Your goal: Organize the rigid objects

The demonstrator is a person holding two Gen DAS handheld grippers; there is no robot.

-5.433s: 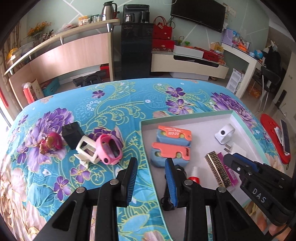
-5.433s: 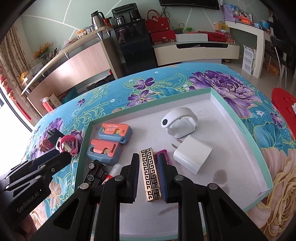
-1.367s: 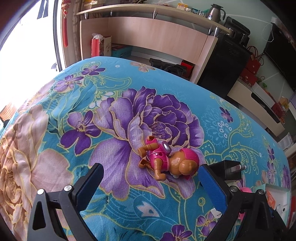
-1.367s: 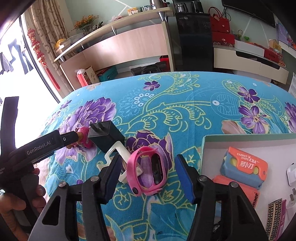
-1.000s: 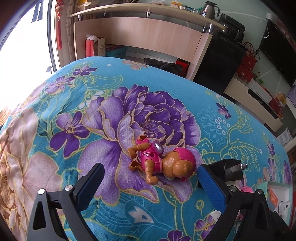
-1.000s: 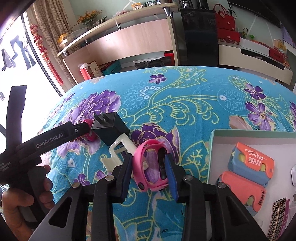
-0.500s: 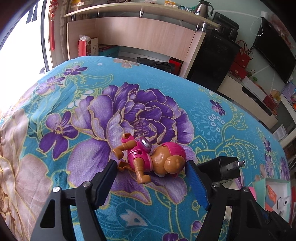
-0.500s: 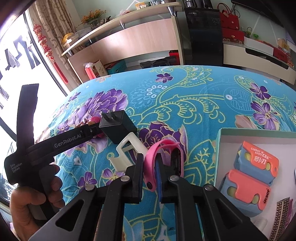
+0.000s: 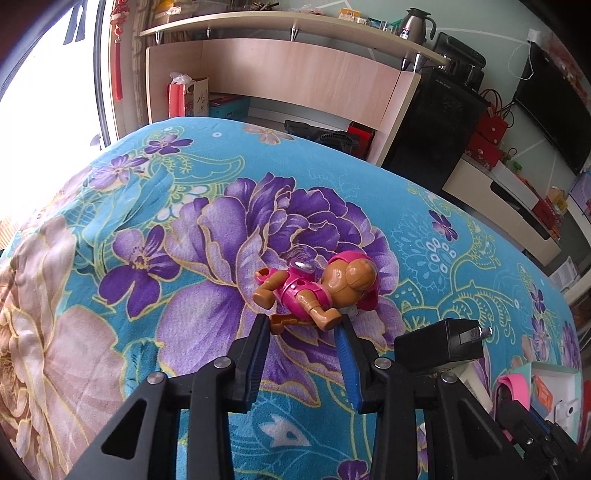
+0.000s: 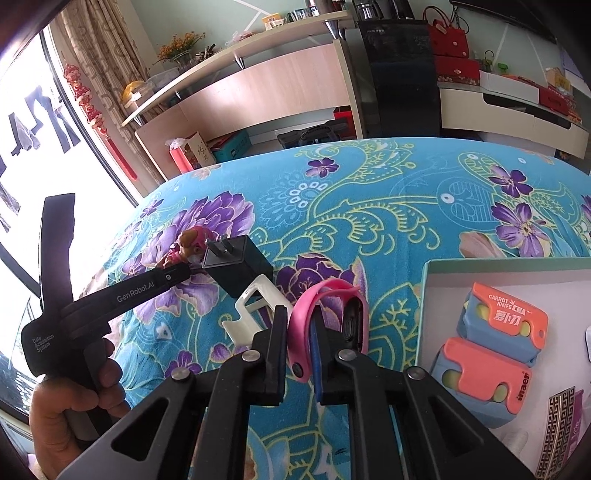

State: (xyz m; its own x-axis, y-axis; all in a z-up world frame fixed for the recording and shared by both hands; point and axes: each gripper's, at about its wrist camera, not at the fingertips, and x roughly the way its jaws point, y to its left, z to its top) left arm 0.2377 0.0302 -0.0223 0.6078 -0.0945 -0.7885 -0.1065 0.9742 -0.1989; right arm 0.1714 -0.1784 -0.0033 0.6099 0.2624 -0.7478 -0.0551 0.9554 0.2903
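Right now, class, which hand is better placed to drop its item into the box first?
Right. The right gripper is shut on the pink wristband, right beside the box. The left gripper is closing on the toy pup, farther away beyond the black charger.

Room lit by strong daylight from a large window [image 10: 22, 155] at left, glass overexposed; beige patterned curtain [image 10: 96, 62] beside it, with red hanging ornaments [image 10: 92, 107]; pale green wall [image 10: 207, 14] behind; long light-wood shelf unit [image 9: 295, 70] along the wall, cluttered on top, a metal kettle [image 9: 415, 23] at its end; black cabinet [image 10: 400, 74] adjoining; low white TV console [image 10: 513, 107] further right; wall-mounted television [image 9: 554, 122] above it.
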